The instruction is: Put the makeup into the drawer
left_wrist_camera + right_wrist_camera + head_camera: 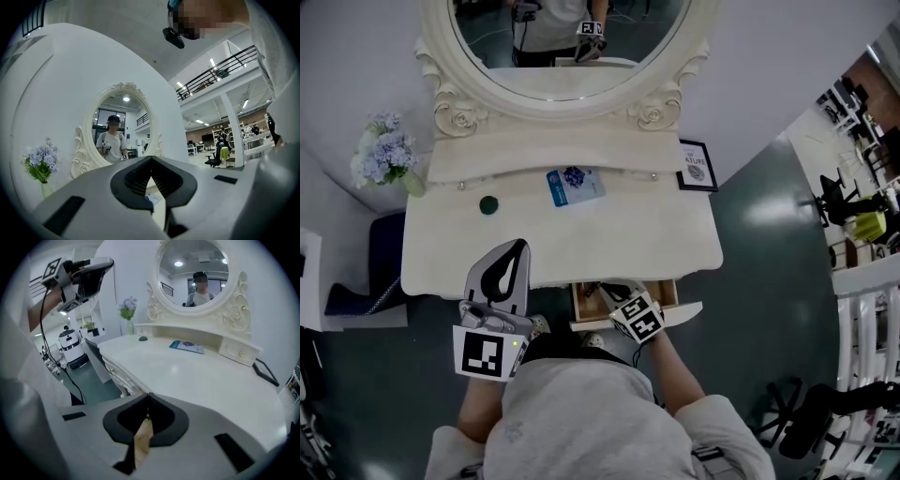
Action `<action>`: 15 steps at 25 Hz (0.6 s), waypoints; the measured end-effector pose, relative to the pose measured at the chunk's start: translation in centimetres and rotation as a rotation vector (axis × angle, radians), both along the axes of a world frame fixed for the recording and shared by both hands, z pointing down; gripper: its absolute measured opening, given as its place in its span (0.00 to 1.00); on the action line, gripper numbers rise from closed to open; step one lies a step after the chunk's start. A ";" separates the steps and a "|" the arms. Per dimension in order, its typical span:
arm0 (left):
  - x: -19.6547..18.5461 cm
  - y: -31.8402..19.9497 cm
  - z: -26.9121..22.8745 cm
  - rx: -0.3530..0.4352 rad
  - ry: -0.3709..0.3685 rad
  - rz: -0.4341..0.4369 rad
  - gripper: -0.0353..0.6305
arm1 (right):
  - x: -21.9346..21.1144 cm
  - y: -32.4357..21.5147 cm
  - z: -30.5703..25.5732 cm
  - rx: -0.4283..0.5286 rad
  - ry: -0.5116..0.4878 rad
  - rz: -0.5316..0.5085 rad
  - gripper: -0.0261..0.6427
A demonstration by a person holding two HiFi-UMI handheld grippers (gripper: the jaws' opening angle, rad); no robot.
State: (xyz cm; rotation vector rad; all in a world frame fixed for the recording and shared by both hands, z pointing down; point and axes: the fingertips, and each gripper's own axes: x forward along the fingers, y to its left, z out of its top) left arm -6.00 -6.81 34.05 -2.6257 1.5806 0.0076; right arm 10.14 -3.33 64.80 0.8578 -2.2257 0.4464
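A blue makeup packet (575, 185) lies flat at the back of the white vanity table (656, 244), and shows in the right gripper view as the same packet (186, 346). A small dark green round item (488, 204) sits to its left. The wooden drawer (667, 292) under the table's front edge is pulled open. My right gripper (607, 292) is low over the drawer, jaws shut with nothing seen between them. My left gripper (519, 246) is raised above the table's front left, shut and empty.
An oval mirror (572, 47) in an ornate white frame rises behind the table. A vase of pale blue flowers (386, 155) stands at the back left. At the back right a framed picture (697, 166) leans. Dark floor (769, 244) lies to the right.
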 end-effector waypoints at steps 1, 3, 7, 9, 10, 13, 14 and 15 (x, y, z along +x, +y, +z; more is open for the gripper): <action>0.1 0.0 0.0 -0.001 0.002 0.002 0.07 | -0.3 -0.3 -0.6 0.017 -0.023 0.008 0.07; 0.1 0.0 0.0 -0.003 0.003 0.003 0.07 | -0.9 -0.8 -1.9 0.048 -0.069 0.023 0.07; 0.2 0.0 -0.3 0.007 0.012 0.000 0.07 | -2.1 -1.5 -4.6 0.101 -0.159 0.045 0.07; 0.1 -0.1 -0.4 0.010 0.010 -0.001 0.07 | -2.5 -1.9 -5.9 0.126 -0.192 0.052 0.07; 0.1 -0.2 -0.7 0.023 0.018 -0.004 0.07 | -2.7 -2.1 -6.6 0.139 -0.205 0.053 0.07; 0.1 -0.1 -0.4 0.004 0.010 -0.003 0.07 | -3.5 -2.6 -8.6 0.179 -0.244 0.055 0.07; 0.0 0.0 0.1 -0.015 -0.002 0.000 0.07 | -3.7 -2.8 -9.3 0.193 -0.259 0.056 0.07; 0.0 0.1 0.2 -0.020 -0.004 -0.001 0.07 | -4.0 -2.9 -10.0 0.207 -0.273 0.056 0.07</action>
